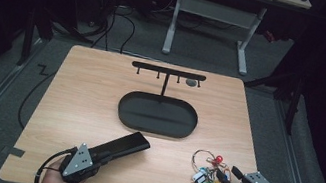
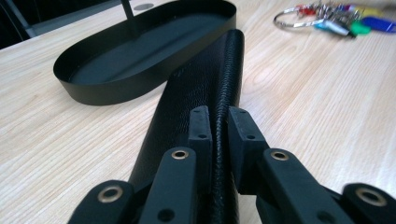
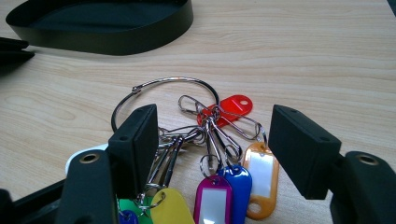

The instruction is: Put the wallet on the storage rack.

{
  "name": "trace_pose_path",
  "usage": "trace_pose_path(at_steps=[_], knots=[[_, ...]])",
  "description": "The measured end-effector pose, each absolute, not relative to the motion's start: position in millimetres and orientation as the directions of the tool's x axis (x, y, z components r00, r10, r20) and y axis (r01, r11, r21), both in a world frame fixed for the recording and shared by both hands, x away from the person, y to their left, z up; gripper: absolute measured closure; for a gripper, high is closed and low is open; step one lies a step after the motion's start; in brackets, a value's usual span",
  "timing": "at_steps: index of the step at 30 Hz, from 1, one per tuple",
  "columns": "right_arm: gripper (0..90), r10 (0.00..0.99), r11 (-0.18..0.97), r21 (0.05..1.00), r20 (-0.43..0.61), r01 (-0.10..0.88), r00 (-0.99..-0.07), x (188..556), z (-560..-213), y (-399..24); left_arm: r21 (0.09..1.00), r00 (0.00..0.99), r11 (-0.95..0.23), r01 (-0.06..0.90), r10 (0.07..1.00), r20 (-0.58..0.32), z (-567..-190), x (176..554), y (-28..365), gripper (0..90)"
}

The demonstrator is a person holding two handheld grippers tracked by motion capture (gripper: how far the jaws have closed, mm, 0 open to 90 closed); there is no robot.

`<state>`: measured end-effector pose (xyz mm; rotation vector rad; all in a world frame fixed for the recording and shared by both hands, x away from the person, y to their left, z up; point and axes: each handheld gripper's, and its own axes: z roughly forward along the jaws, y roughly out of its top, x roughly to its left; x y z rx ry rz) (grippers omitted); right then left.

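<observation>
A long black leather case (image 1: 130,143) lies slanted on the wooden table, its far end near the oval black tray (image 1: 123,110). My left gripper (image 1: 109,152) is shut on the case's near end, and in the left gripper view its pads (image 2: 201,128) pinch the stitched edge of the case (image 2: 205,79). At the front right lies a bunch of coloured key tags on a metal ring (image 1: 205,174). My right gripper (image 1: 227,176) is open, its jaws standing either side of the key tags (image 3: 219,154) without touching them (image 3: 212,135).
A black T-shaped hook rack (image 1: 168,71) rises from the tray's far side, with a small grey disc (image 1: 191,82) near its right end. The tray's wall (image 2: 116,88) (image 3: 116,42) lies just beyond both grippers. A white-legged desk (image 1: 215,14) and floor cables stand behind the table.
</observation>
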<state>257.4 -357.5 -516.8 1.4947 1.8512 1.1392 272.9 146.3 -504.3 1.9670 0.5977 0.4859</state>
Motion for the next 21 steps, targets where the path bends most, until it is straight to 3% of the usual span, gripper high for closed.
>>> trace_pose_path(at_steps=[21], knots=[[33.8,0.956,0.043,0.842,0.121,0.537,-0.266,256.4,-516.0,-359.9,0.915,0.826,-0.325,0.238,0.563,-0.014,-494.7,264.5,145.1,81.4]])
